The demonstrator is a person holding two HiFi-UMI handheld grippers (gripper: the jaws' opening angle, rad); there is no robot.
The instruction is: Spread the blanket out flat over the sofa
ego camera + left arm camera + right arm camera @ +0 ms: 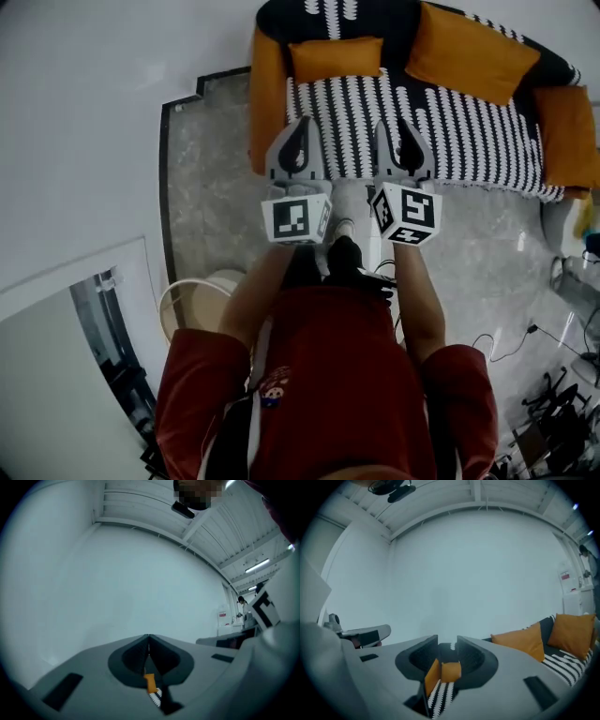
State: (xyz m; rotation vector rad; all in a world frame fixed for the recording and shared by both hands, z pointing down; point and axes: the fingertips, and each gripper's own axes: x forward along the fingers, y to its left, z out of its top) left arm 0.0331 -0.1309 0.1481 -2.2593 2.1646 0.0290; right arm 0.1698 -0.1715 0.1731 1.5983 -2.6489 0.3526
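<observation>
The black-and-white striped blanket (450, 122) lies over the seat and back of the orange sofa (265, 94), under three orange cushions (336, 58). Both grippers are held side by side above the sofa's front left part, not touching the fabric. My left gripper (303, 127) has its jaws pressed together with nothing between them (148, 639). My right gripper (400, 127) stands open, with a clear gap between its jaws (447, 644). In the right gripper view, cushions (525, 641) and the striped blanket (567, 665) show at the right, in front of a bare white wall.
The person's red shirt (328, 375) and shoes (344, 239) fill the lower middle of the head view, on a grey marbled floor (202, 187). A round white stand (211, 291) sits at the left. Cables (511, 342) and dark gear lie at the right. A distant person (241, 604) stands by the wall.
</observation>
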